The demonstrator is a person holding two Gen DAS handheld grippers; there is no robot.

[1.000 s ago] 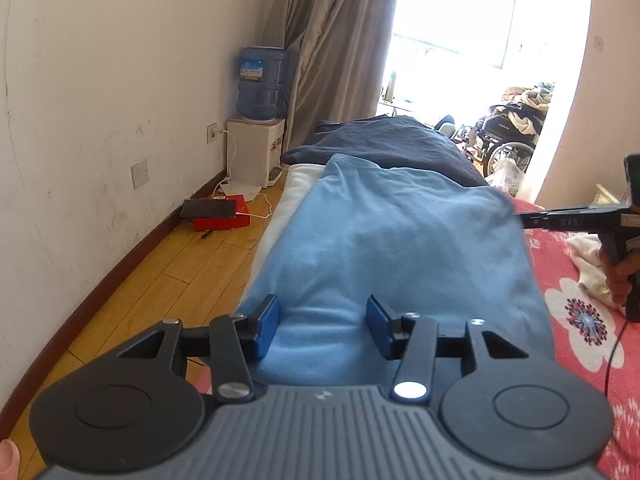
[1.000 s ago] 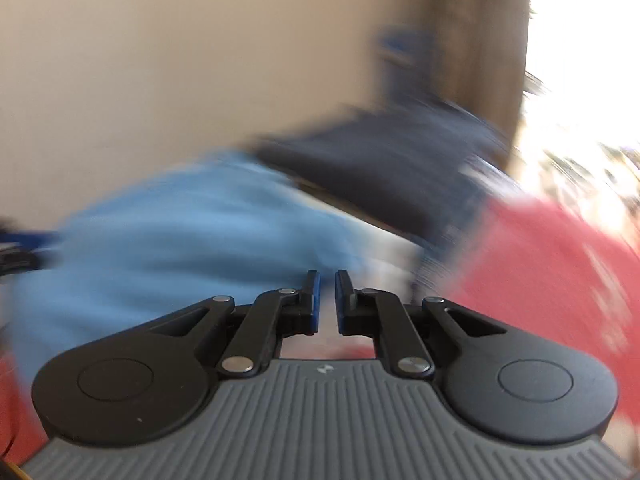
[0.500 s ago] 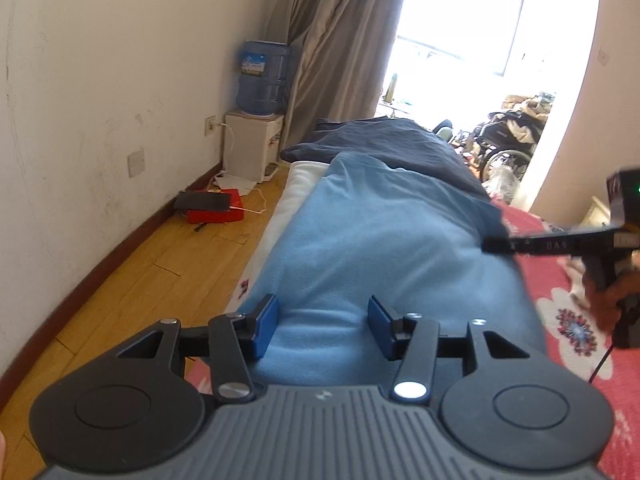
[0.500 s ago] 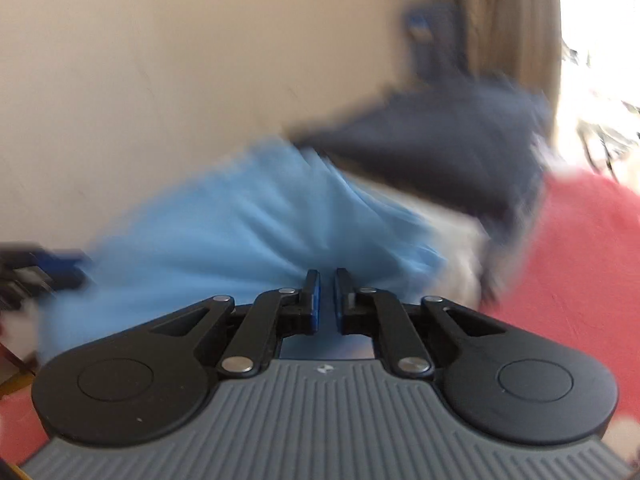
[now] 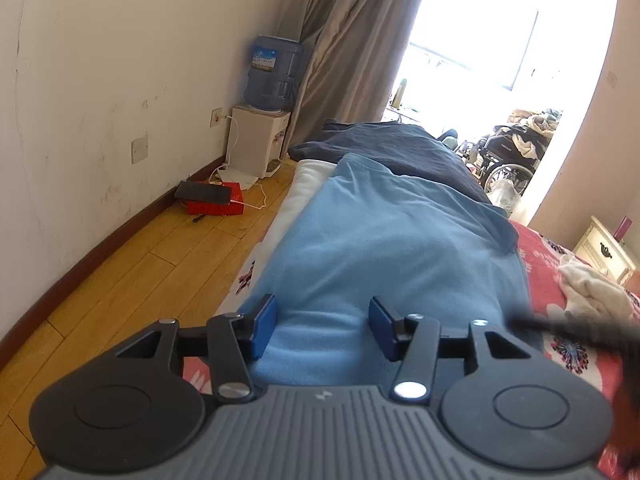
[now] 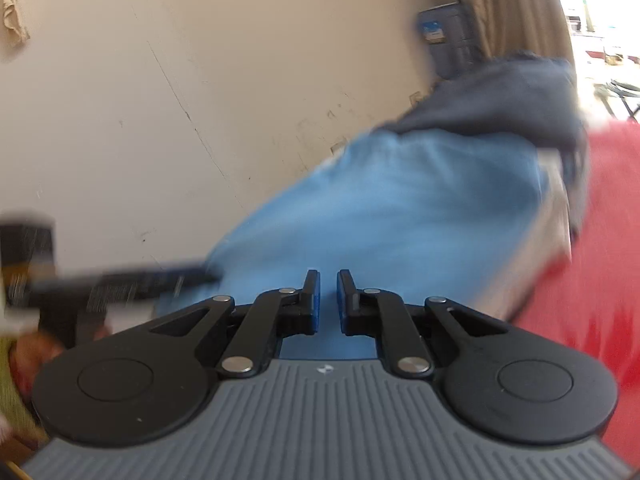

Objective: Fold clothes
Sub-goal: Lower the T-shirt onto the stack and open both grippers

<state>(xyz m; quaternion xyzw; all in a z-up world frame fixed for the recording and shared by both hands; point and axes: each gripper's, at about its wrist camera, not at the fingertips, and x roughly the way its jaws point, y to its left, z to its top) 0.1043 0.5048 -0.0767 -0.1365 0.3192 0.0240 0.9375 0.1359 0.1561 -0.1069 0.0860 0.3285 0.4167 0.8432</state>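
Observation:
A light blue garment [image 5: 392, 248] lies lengthwise along the bed's left side, and a dark navy garment [image 5: 392, 148] overlaps its far end. My left gripper [image 5: 322, 320] is open over the blue garment's near edge, its pads wide apart with cloth lying under and between them. The right gripper shows in the left wrist view only as a dark blur [image 5: 568, 326] at the near right. In the blurred right wrist view my right gripper [image 6: 328, 292] is shut to a narrow slit above the blue garment [image 6: 400, 216], with nothing seen pinched. The navy garment [image 6: 500, 96] lies beyond.
A red floral sheet [image 5: 560, 264] covers the bed, with a crumpled white cloth [image 5: 588, 288] at the right. Wooden floor runs along the left wall, holding a red box [image 5: 216, 204] and a water dispenser [image 5: 260, 144]. A wheelchair [image 5: 508, 156] stands by the bright doorway and a nightstand [image 5: 604, 248] at far right.
The right gripper has come from the blue garment's far right edge down to its near right corner. The left gripper stayed open at the near edge and tilted up slightly.

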